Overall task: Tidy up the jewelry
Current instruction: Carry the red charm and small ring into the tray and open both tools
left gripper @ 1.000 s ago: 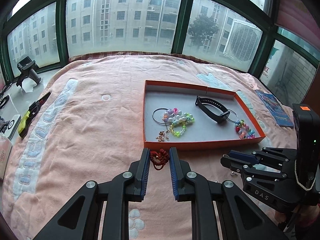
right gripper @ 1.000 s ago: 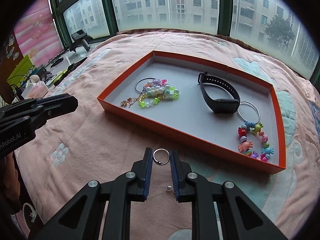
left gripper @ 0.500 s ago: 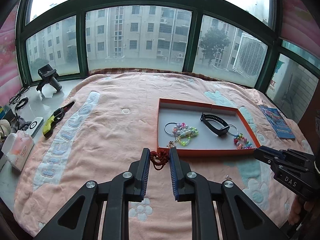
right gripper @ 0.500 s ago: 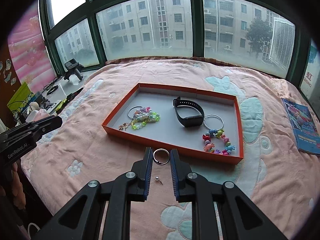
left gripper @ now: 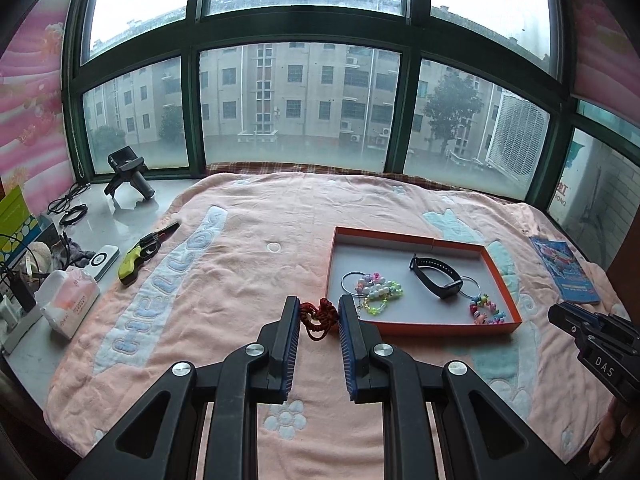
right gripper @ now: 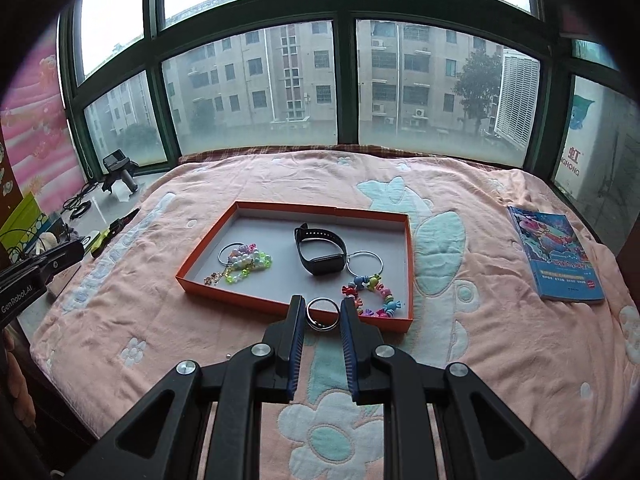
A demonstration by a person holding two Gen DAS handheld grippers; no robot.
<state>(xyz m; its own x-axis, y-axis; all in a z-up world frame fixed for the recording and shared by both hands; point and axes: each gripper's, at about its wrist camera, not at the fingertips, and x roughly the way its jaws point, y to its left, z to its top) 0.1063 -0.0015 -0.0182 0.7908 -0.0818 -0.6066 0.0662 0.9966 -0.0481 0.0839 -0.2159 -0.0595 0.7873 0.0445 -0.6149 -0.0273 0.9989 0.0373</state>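
Jaws on both grippers are clamped on jewelry: the left gripper (left gripper: 319,314) pinches a red cord bracelet (left gripper: 318,316) between its blue pads, and the right gripper (right gripper: 323,314) grips a silver ring (right gripper: 322,315). Compared with a second ago, both have risen well clear of the bed (left gripper: 240,264), so the whole pink blanket and the window now fill each view and the orange tray (right gripper: 296,305) looks far smaller; the lift is done and, I judge, the carry to the tray comes next. That tray lies on the blanket right of centre in the left view and already holds a black wristband (right gripper: 320,249), pastel bead bracelets with a thin bangle (right gripper: 244,261) at its left end, and a candy-bead bracelet (right gripper: 370,294) below a second bangle at its right. A blue book (right gripper: 554,254) lies well apart near the bed's right side. One tiny pearl bead (right gripper: 228,356) sits on the blanket outside the tray, seemingly left to collect.
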